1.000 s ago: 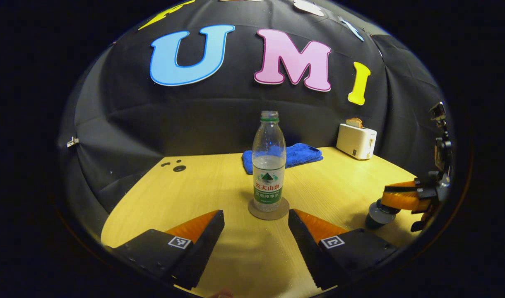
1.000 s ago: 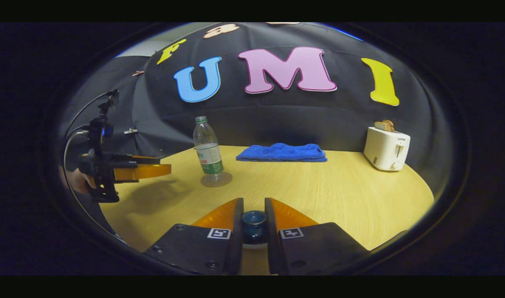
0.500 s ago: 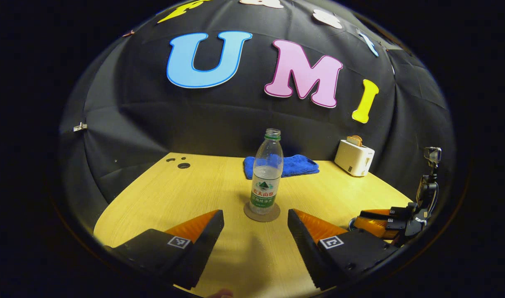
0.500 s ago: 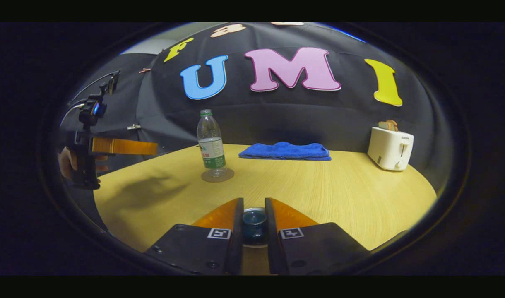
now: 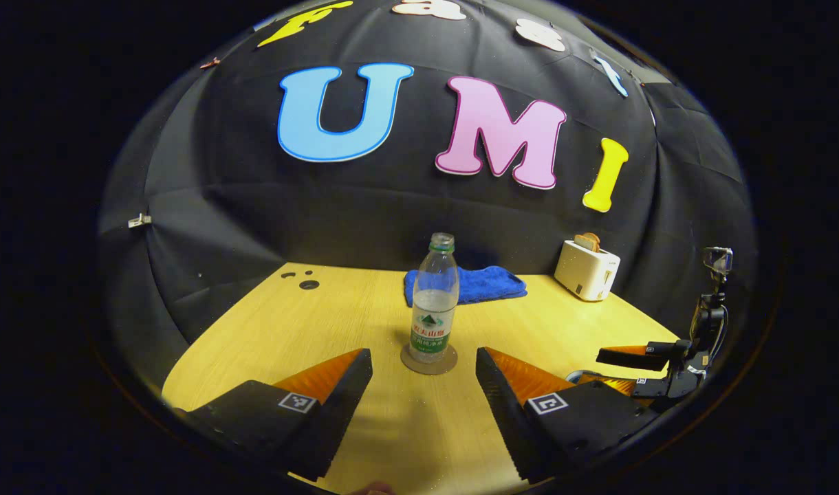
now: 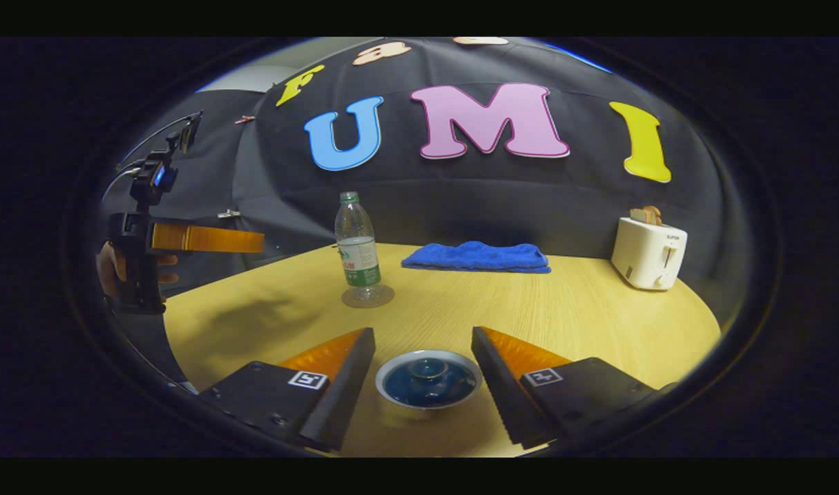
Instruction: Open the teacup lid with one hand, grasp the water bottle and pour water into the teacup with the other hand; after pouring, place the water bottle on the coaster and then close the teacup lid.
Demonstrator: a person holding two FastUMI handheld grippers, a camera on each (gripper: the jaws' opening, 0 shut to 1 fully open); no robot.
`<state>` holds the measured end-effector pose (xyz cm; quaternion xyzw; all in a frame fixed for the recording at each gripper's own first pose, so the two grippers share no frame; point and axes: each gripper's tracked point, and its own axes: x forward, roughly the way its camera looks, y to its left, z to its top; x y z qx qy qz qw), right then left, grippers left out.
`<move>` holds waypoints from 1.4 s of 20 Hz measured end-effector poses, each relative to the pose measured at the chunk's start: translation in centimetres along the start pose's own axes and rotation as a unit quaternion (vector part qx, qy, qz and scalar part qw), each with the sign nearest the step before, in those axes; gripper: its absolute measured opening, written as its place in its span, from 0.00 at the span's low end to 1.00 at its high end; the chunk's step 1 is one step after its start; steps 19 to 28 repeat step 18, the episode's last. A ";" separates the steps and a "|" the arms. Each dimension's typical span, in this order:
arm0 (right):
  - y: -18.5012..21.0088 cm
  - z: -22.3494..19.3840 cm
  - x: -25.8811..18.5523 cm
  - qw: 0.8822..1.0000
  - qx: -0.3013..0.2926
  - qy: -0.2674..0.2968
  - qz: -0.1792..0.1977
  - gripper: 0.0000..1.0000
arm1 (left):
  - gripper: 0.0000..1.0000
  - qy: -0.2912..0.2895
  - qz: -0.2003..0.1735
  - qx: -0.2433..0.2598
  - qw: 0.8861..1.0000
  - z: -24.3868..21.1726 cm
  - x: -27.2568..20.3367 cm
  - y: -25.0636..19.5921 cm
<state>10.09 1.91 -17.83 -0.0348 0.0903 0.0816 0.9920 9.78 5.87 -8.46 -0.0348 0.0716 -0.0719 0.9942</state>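
between the spread fingers of the right gripper (image 6: 423, 385) sits the lidded teacup (image 6: 428, 379), its lid (image 6: 426, 375) seated on it, nothing pinching it – the closing step looks done. the water bottle (image 5: 433, 302) stands upright on its coaster (image 5: 429, 360), ahead of the left gripper (image 5: 423, 392), whose fingers are also spread – to finish well, each should back straight off without brushing cup or bottle

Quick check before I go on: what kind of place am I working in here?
Likely a staged recording booth, not a real kitchen: a wooden table against a black cloth wall, set with a toaster, a blue towel and a water bottle.
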 end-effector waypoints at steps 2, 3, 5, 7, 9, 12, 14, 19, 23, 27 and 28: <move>-0.3 2.3 -1.2 1.000 0.004 -0.003 -0.002 0.96 | 0.95 -0.004 0.002 -0.011 1.000 2.0 -1.1 -1.2; -0.6 3.5 -1.8 1.000 0.004 -0.004 -0.005 0.98 | 0.95 -0.007 0.002 -0.019 1.000 3.2 -1.9 -1.8; -1.4 6.7 -3.1 1.000 0.002 -0.006 -0.013 0.98 | 0.95 -0.031 0.020 -0.028 0.999 6.3 -3.3 -1.8; -2.4 10.6 -4.7 0.999 -0.003 -0.022 -0.027 0.98 | 0.95 -0.051 0.045 -0.016 0.998 8.8 -4.9 -1.5; -3.1 14.1 -6.2 0.998 -0.009 -0.040 -0.039 0.98 | 0.95 -0.051 0.048 -0.010 0.997 10.0 -6.2 -2.2; -3.6 18.5 -8.7 0.996 -0.023 -0.061 -0.061 0.98 | 0.95 -0.039 0.074 -0.027 0.996 10.1 -8.1 -2.1; -3.5 20.8 -10.6 0.994 -0.025 -0.073 -0.073 0.98 | 0.95 -0.036 0.083 -0.050 0.995 10.1 -9.7 -2.8; -2.0 22.0 -14.6 0.992 -0.007 -0.078 -0.094 0.98 | 0.95 -0.037 0.067 -0.077 0.994 10.9 -12.5 -4.2; -2.0 22.0 -14.6 0.992 -0.007 -0.078 -0.094 0.98 | 0.95 -0.037 0.067 -0.077 0.994 10.9 -12.5 -4.2; -2.0 22.0 -14.6 0.992 -0.007 -0.078 -0.094 0.98 | 0.95 -0.037 0.067 -0.077 0.994 10.9 -12.5 -4.2; -2.0 22.0 -14.6 0.992 -0.007 -0.078 -0.094 0.98 | 0.95 -0.037 0.067 -0.077 0.994 10.9 -12.5 -4.2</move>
